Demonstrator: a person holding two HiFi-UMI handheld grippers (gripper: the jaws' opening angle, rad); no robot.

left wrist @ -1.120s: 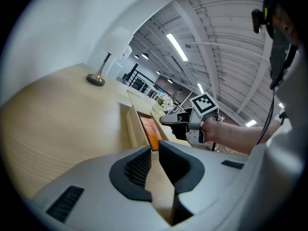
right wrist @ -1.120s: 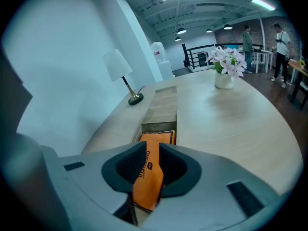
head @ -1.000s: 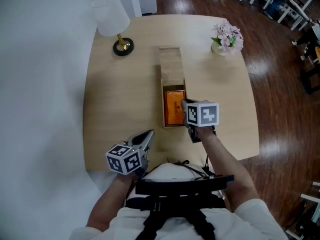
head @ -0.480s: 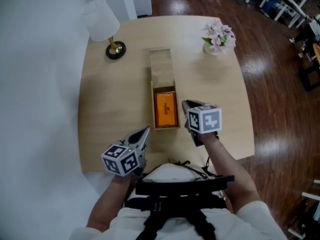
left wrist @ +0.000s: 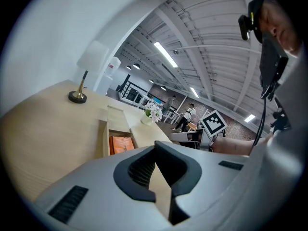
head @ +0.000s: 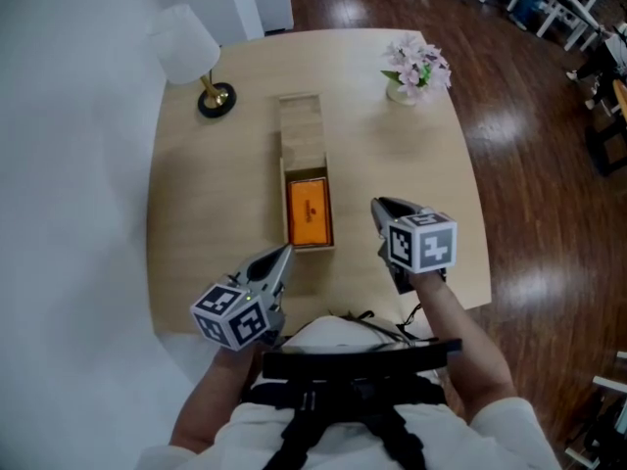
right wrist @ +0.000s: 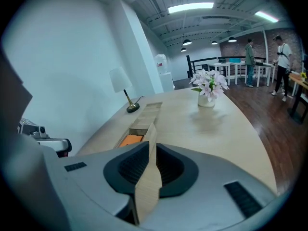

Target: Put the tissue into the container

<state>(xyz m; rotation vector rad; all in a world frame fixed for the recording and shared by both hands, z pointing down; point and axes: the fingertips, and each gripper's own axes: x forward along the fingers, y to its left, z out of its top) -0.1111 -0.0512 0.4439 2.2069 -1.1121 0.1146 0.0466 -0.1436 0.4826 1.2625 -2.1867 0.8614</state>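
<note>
A white-shaded lamp (head: 184, 45) stands at the far left corner of the bench (head: 392, 155). Nearer the person, the left hand-held gripper (head: 286, 251) hovers over the bench's near edge. Its tips point at the near left corner of the container (head: 301, 130), and its jaws are closed tip to tip with nothing between them. The long wooden container lies along the middle of the bench, its far half covered and its near half open. The tissue (head: 309, 211), an orange pack, lies flat inside that open half. To the container's right and clear of it, the right hand-held gripper (head: 377, 204) hangs over bare bench. Its jaws are all but closed, leaving only a thin slit, and grip nothing. A vase of pale pink flowers (head: 416, 67) stands at the far right corner.
</note>
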